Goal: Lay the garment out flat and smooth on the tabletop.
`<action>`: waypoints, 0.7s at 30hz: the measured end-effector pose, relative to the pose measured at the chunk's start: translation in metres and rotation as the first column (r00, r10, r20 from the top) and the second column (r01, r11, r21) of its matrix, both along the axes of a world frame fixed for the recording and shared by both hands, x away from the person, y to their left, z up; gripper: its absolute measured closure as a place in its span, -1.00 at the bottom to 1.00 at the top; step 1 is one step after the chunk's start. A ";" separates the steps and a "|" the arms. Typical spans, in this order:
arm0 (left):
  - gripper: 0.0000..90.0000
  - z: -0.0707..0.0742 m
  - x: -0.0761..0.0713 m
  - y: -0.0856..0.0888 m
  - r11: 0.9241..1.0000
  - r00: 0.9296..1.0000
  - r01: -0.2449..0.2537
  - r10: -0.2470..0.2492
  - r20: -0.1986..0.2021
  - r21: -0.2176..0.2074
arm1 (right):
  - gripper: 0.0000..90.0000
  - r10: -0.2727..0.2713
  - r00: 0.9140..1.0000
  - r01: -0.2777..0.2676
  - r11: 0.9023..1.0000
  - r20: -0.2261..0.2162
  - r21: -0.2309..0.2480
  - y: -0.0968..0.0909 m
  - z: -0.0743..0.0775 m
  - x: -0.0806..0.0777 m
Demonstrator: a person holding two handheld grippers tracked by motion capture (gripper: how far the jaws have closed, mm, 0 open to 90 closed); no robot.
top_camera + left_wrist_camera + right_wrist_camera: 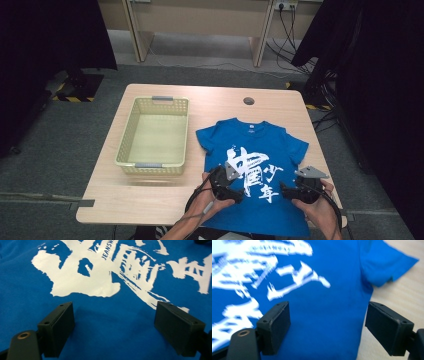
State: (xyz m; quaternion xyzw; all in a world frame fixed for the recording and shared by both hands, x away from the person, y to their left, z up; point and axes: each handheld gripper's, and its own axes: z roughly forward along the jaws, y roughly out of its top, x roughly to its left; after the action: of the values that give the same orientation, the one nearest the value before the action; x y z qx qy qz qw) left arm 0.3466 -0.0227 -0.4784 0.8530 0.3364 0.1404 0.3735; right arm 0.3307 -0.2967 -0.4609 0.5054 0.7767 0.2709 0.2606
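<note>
A blue T-shirt [250, 142] with a white print lies spread flat, chest up, on the right half of the wooden table [150, 195]; its hem hangs over the near edge. My left gripper [239, 194] hovers over the shirt's lower left part, jaws wide apart and open above the blue cloth [22, 290] just below the white print [75, 277]. My right gripper [284, 189] is open over the shirt's lower right side. Its jaws straddle the side seam of the cloth [337, 270], with the sleeve [387, 262] farther off. Neither pair of pads presses on anything.
A pale yellow plastic basket [125, 135] stands on the table's left half with nothing in it. A round cable hole [248, 101] sits near the far edge. Bare wood [402, 295] shows right of the shirt. Dark curtains and desk legs stand beyond the table.
</note>
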 end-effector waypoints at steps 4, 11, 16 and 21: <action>-0.68 0.002 -0.012 0.006 0.999 0.999 0.044 -0.044 -0.019 0.015 | -0.55 -0.027 1.000 0.027 0.999 -0.016 0.021 -0.012 -0.007 -0.006; -0.67 0.007 -0.019 0.014 0.999 0.999 0.043 -0.044 -0.002 -0.029 | -0.55 -0.022 1.000 0.022 1.000 -0.002 0.003 -0.012 -0.004 -0.008; -0.69 0.014 -0.012 0.032 0.998 0.999 -0.017 0.019 0.029 -0.067 | -0.56 0.037 0.999 -0.037 0.998 0.006 0.042 0.011 0.002 0.001; -0.69 0.008 -0.007 0.051 0.997 0.998 -0.063 0.064 0.017 -0.055 | -0.58 0.083 0.997 -0.083 0.995 0.005 0.062 0.031 0.004 0.009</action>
State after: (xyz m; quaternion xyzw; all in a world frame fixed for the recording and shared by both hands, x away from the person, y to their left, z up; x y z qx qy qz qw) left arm 0.3392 0.0284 -0.4702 0.8302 0.3634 0.1510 0.3949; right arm 0.3394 -0.2655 -0.4572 0.4802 0.7879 0.3060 0.2344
